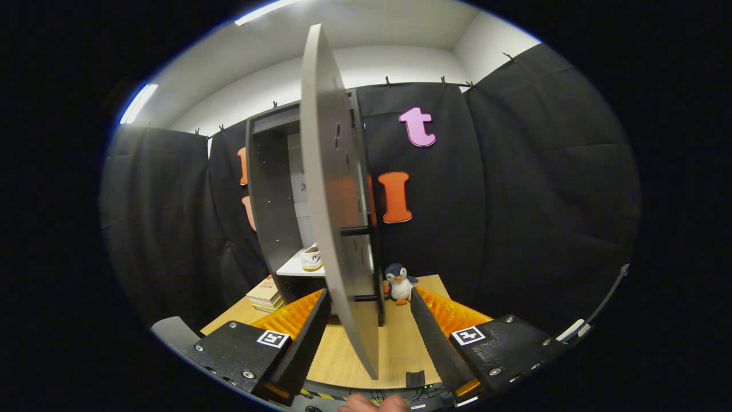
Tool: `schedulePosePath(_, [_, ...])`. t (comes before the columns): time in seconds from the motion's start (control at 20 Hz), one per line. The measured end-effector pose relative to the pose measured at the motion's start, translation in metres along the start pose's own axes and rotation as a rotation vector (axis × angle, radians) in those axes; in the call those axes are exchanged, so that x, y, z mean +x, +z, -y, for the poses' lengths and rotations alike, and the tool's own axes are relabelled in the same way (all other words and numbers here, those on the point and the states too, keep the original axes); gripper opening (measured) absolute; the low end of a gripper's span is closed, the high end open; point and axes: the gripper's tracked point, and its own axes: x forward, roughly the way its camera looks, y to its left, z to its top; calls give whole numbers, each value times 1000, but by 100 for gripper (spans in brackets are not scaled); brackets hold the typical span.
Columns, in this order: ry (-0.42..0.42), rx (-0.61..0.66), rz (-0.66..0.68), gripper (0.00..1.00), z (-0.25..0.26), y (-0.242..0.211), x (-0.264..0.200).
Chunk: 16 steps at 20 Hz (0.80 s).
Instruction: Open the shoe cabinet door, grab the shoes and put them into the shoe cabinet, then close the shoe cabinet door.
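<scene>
Ahead, door (334,194) between spread fingers (369,332), shoe (311,257) inside cabinet (274,189), wooden table (394,343)

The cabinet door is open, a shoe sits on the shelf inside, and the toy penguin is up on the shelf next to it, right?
Not quite. In the gripper view the cabinet door is open and a shoe sits on the shelf, but the toy penguin stands on the wooden table beside the cabinet. The gripper is open, its fingers either side of the door's edge.
</scene>
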Motion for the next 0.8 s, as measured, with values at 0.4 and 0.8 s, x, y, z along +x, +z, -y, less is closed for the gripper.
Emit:
schedulePosePath(0.4, [45, 11, -20, 91, 3, 4, 37])
schedulePosePath(0.8, [6, -18, -29, 89, -34, 0, 40])
